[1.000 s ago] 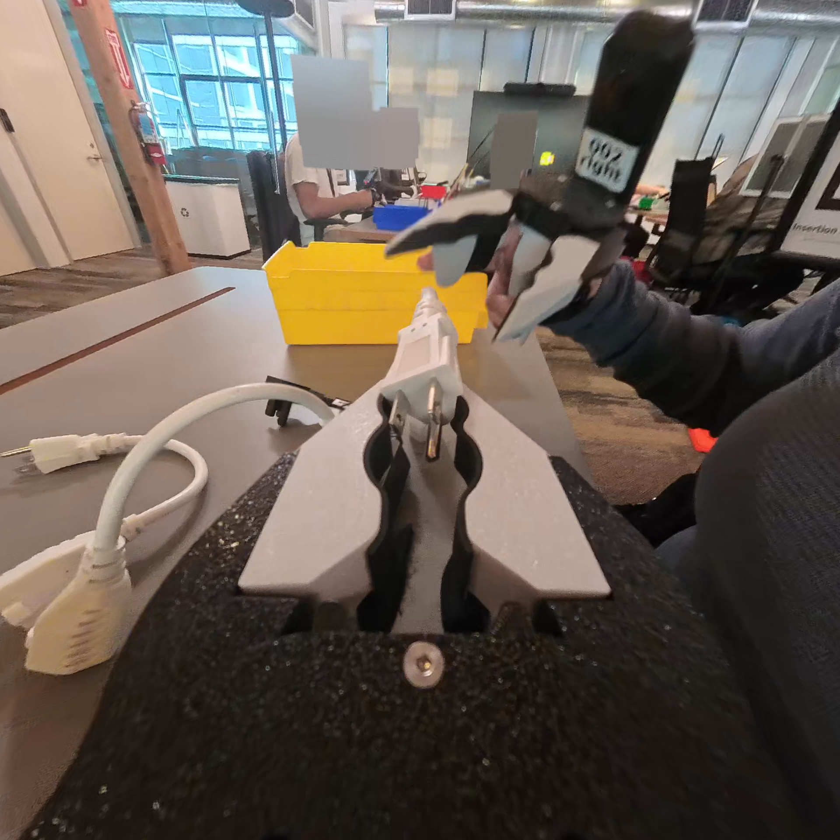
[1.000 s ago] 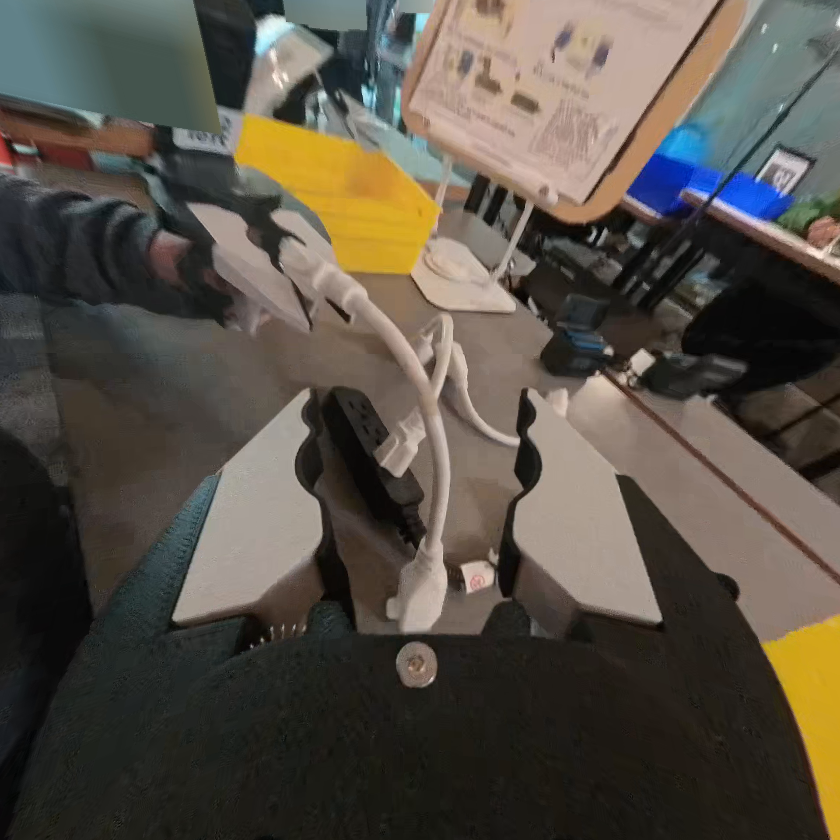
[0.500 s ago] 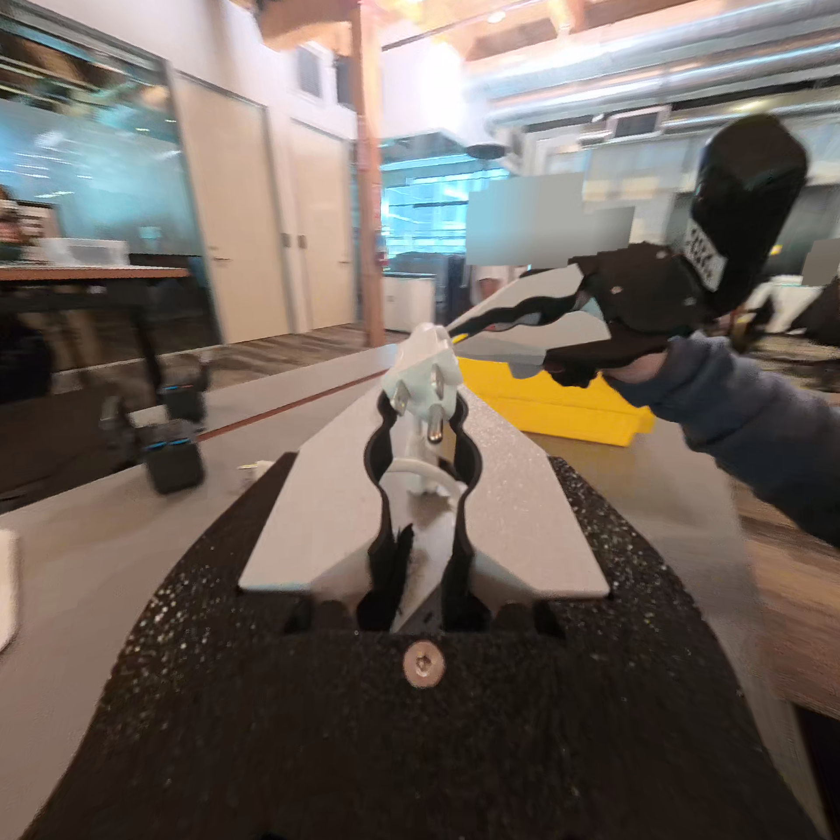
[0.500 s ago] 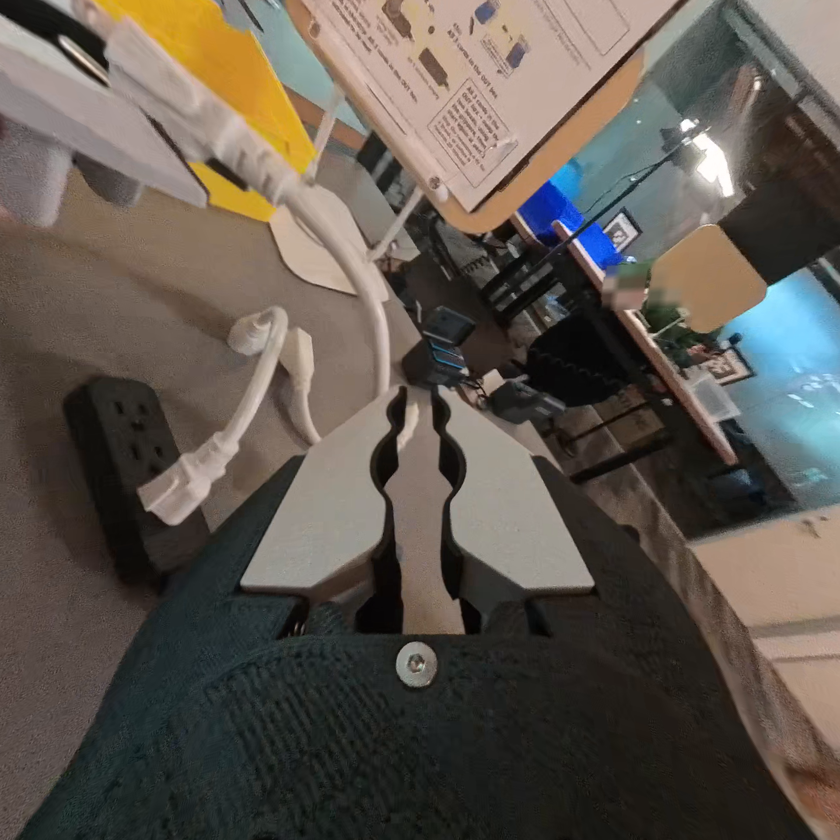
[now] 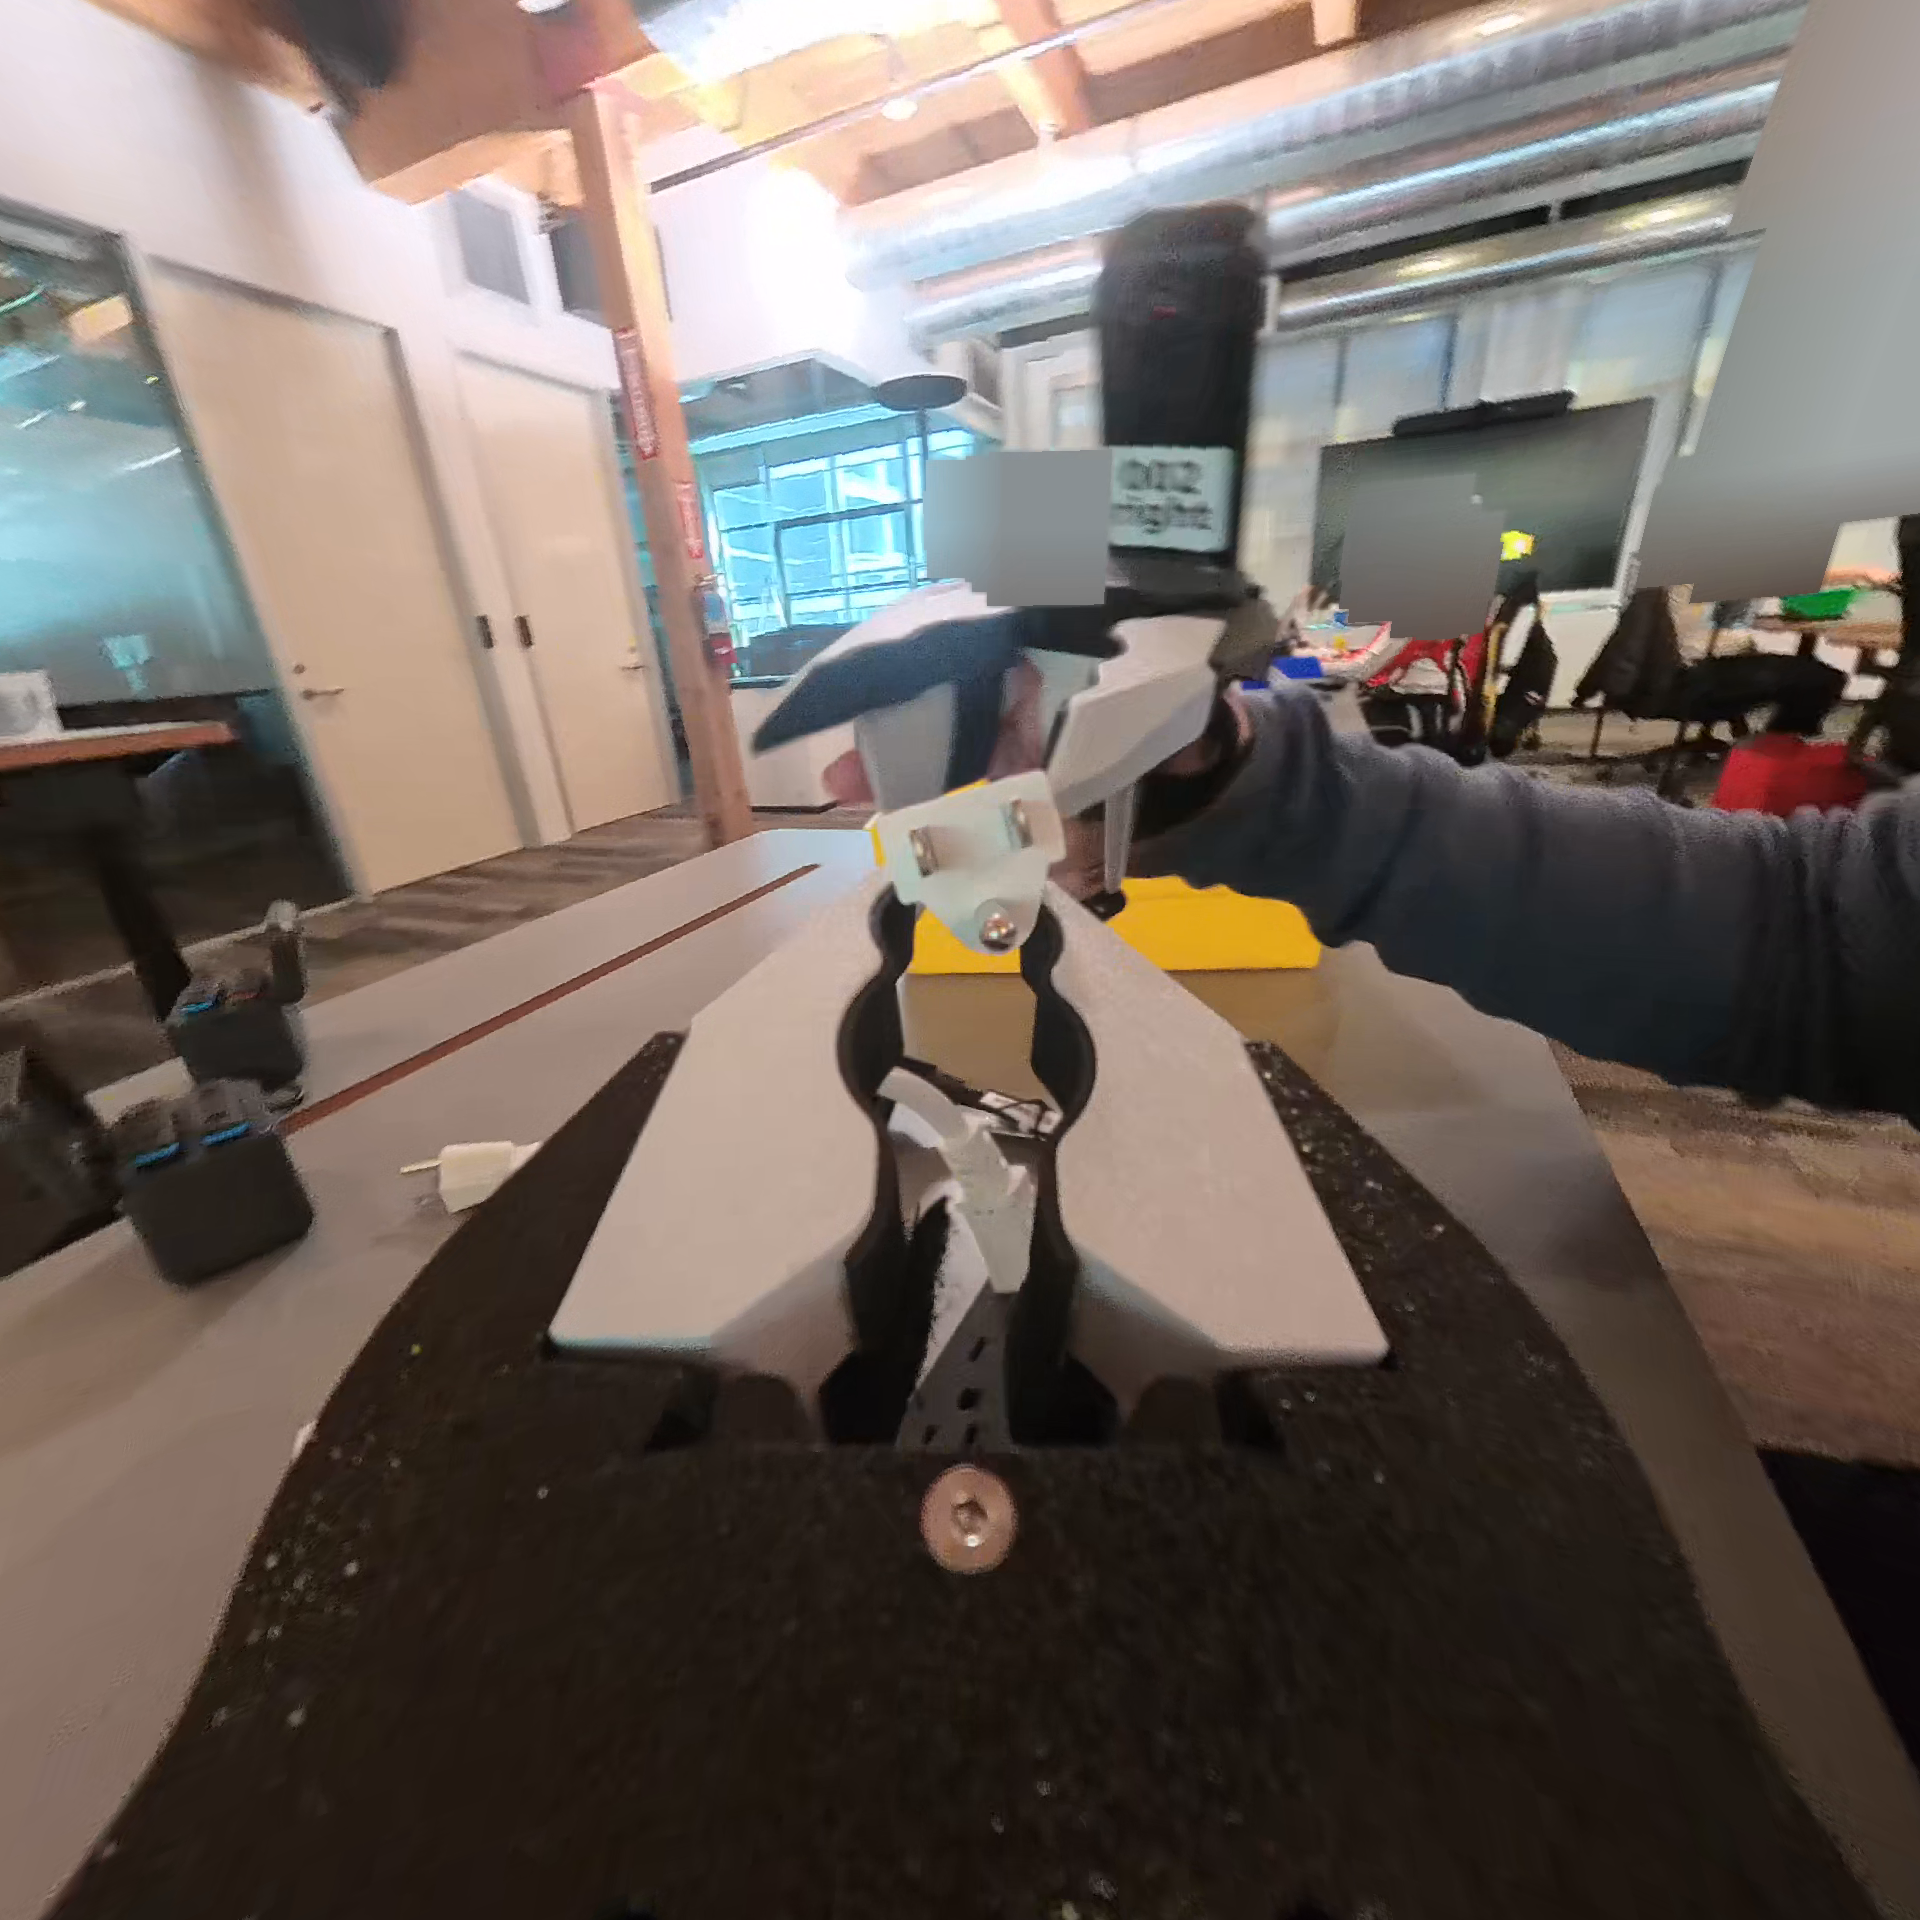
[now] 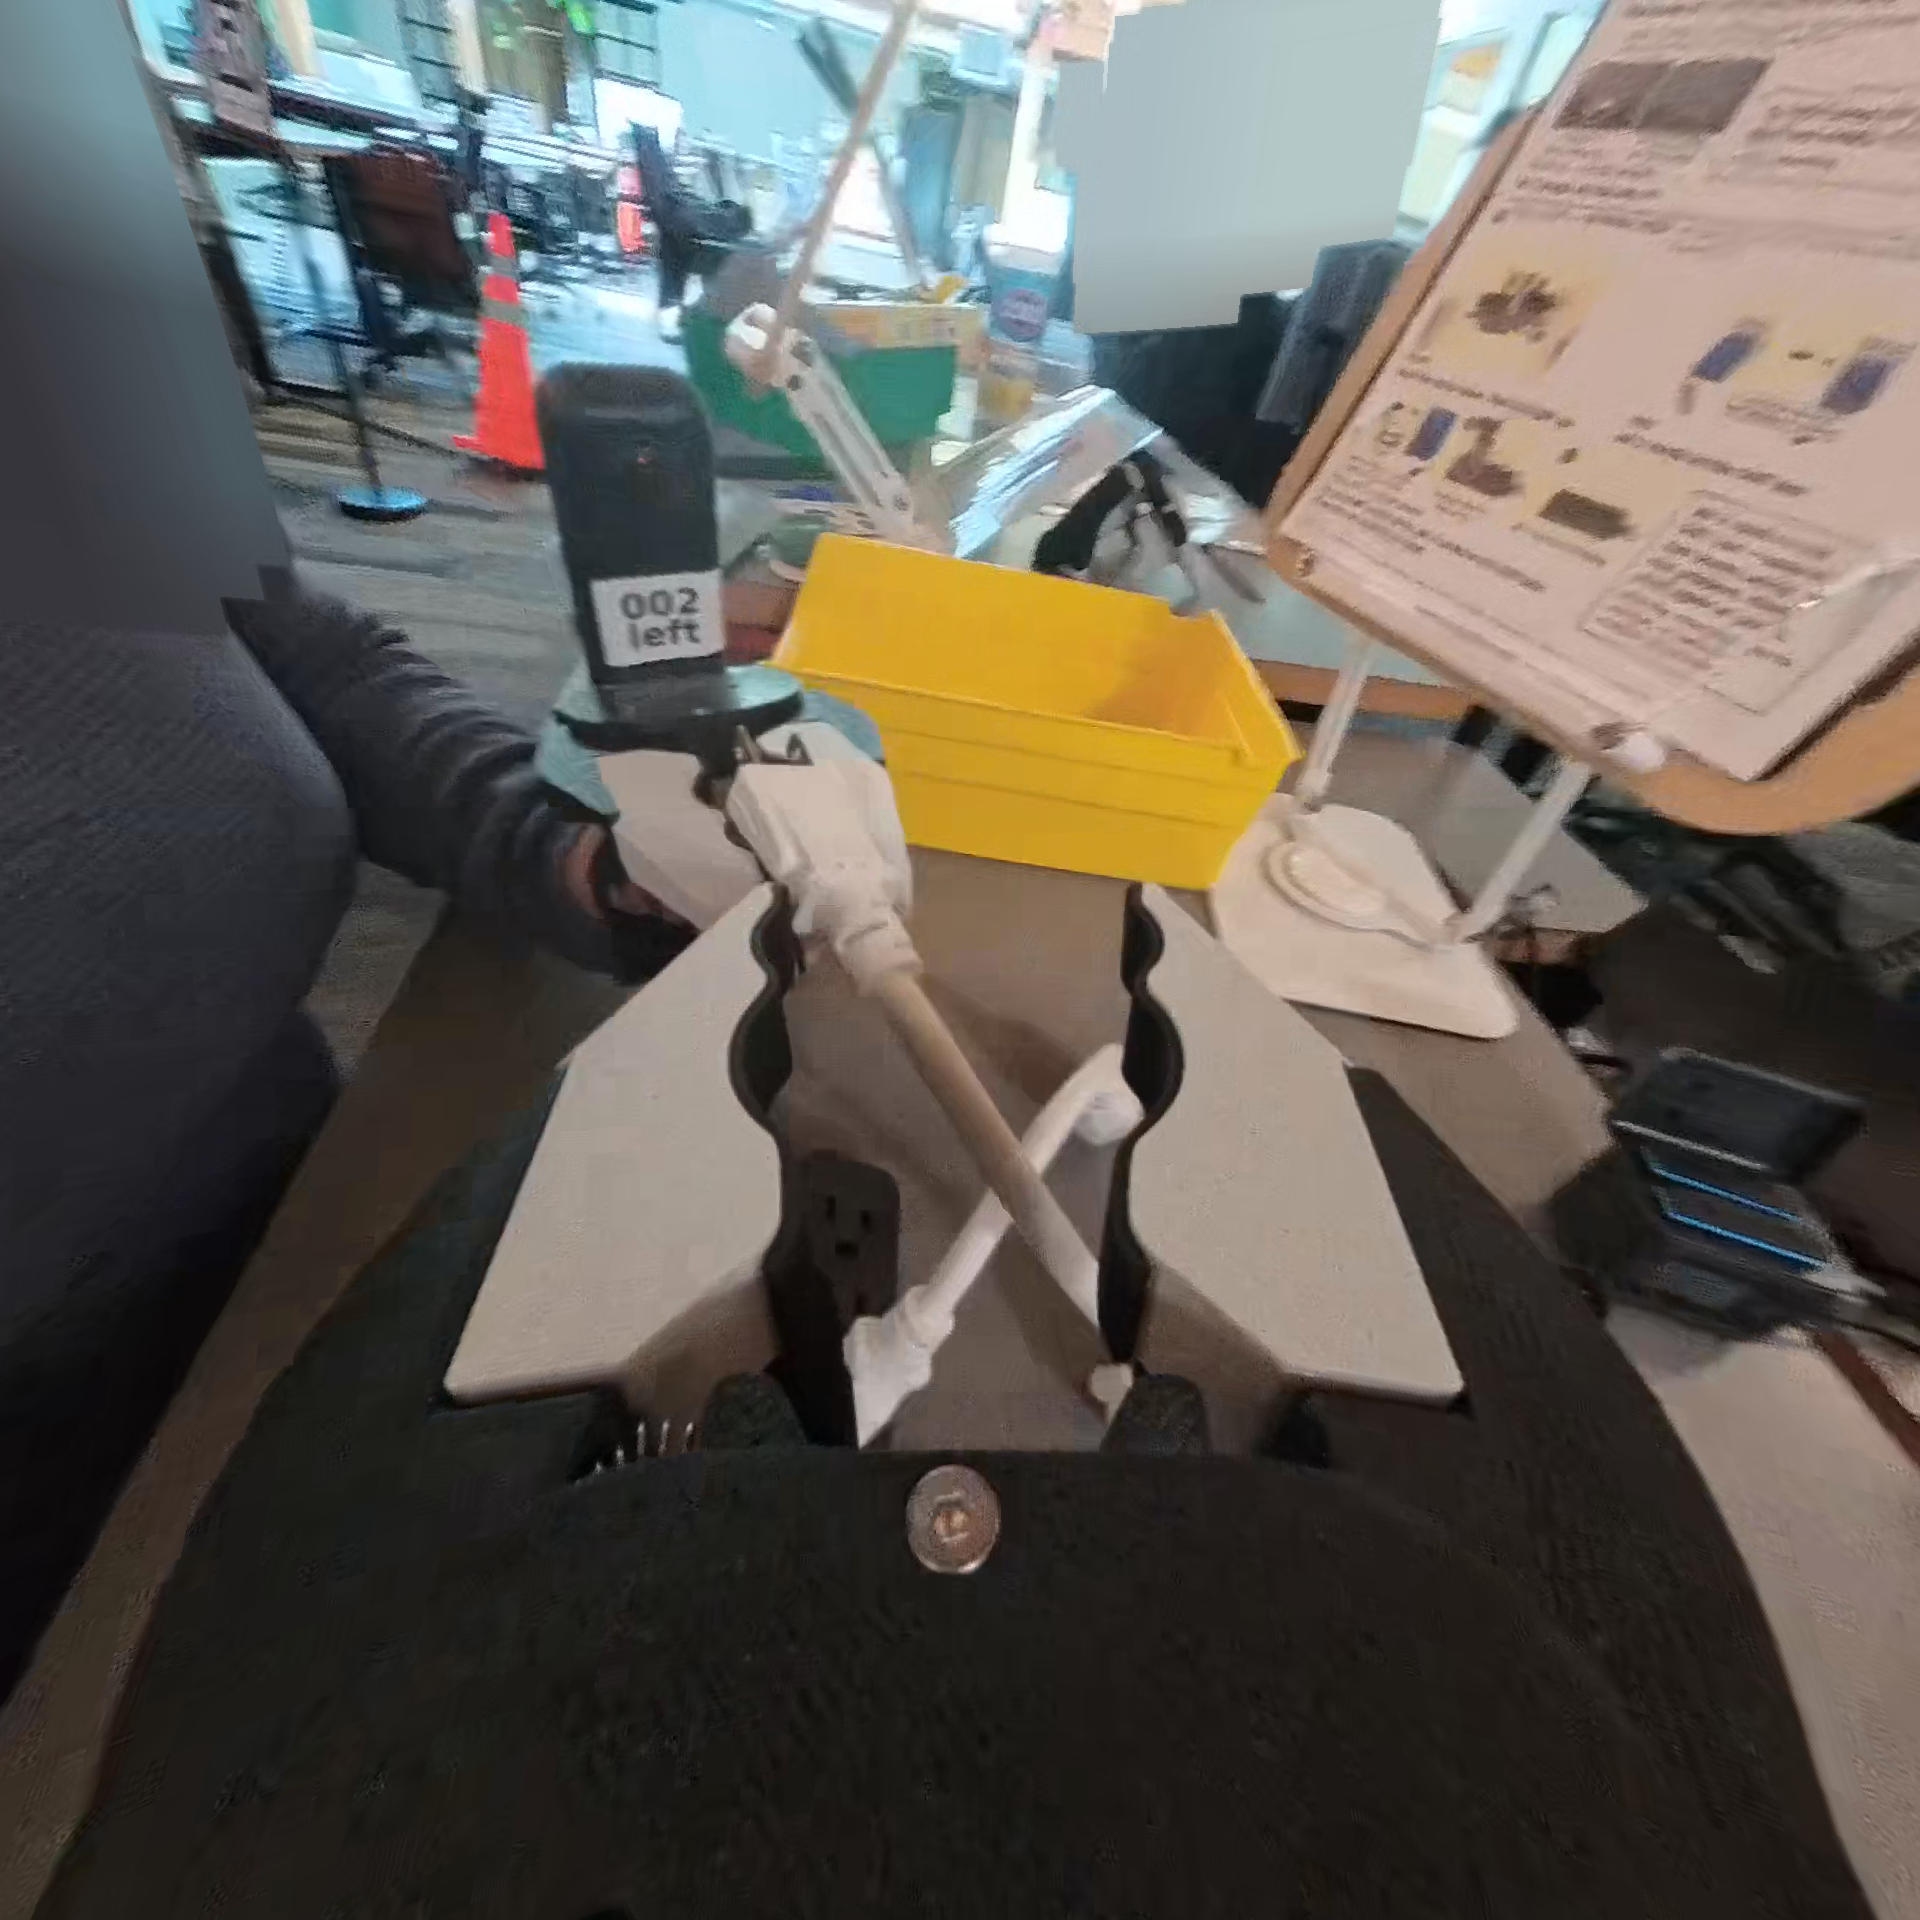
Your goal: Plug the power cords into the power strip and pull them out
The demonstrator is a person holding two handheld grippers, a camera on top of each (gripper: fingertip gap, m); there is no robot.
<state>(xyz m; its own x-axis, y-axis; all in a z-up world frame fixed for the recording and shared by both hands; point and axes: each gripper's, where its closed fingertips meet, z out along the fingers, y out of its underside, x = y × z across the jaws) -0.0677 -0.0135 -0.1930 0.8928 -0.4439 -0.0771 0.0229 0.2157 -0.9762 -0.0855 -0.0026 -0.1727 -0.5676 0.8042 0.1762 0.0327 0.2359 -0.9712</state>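
My left gripper (image 5: 966,906) is shut on a white plug (image 5: 971,868), held above the table with its prongs facing the left wrist camera. In the right wrist view the same plug (image 6: 831,831) sits in the left gripper (image 6: 764,795), and its cord (image 6: 977,1112) runs down toward the black power strip (image 6: 847,1216). My right gripper (image 6: 951,914) is open and empty, a little behind the plug; it also shows in the left wrist view (image 5: 935,758). A second white cord (image 6: 935,1299) lies across the strip, its plug end at the strip.
A yellow bin (image 6: 1039,727) stands at the table's far end. An instruction board on a white stand (image 6: 1610,416) is to the right. Black battery cases (image 5: 208,1195) and a loose white plug (image 5: 478,1169) lie on the table's left side. Less than 4 cm separates the two grippers' tips.
My right gripper went from nearly shut to open and swung back to face the plug. My left gripper turned the plug so its prongs face the left wrist camera.
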